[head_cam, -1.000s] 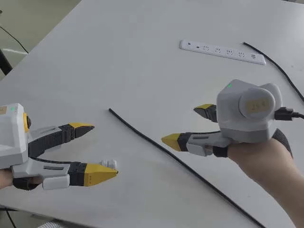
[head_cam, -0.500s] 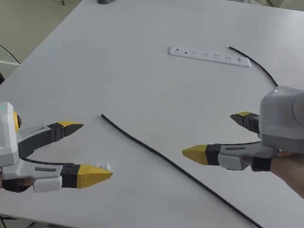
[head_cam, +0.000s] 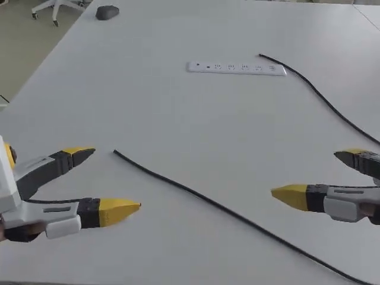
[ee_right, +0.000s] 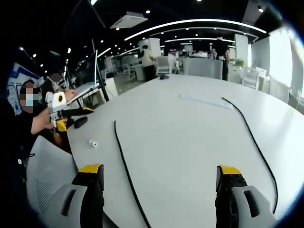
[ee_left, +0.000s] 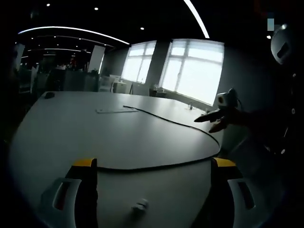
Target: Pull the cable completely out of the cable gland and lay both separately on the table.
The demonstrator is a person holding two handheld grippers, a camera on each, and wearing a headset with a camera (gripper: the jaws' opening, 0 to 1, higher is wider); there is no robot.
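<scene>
A thin black cable [head_cam: 196, 193] lies loose on the white table [head_cam: 178, 113], running from near my left gripper to the bottom right. The small white cable gland [ee_left: 140, 206] sits apart from it, just inside my left gripper's [ee_left: 153, 164] open jaws, and shows as a white speck [ee_right: 93, 143] left of the cable [ee_right: 122, 161]. In the head view the left gripper [head_cam: 113, 178] hovers open at the lower left, and its lower finger hides the gland. My right gripper [head_cam: 307, 174] is open and holds nothing at the lower right, past the cable.
A white power strip [head_cam: 236, 68] lies at the far middle, and a second black cable [head_cam: 320, 95] curves from it to the right edge. A dark mouse [head_cam: 107, 12] rests at the far left corner. People and desks stand beyond the table in the right gripper view.
The head camera has tilted up, showing more of the far table. My right gripper has drawn away to the right of the cable. The gland has slipped out of sight behind the left gripper's lower finger.
</scene>
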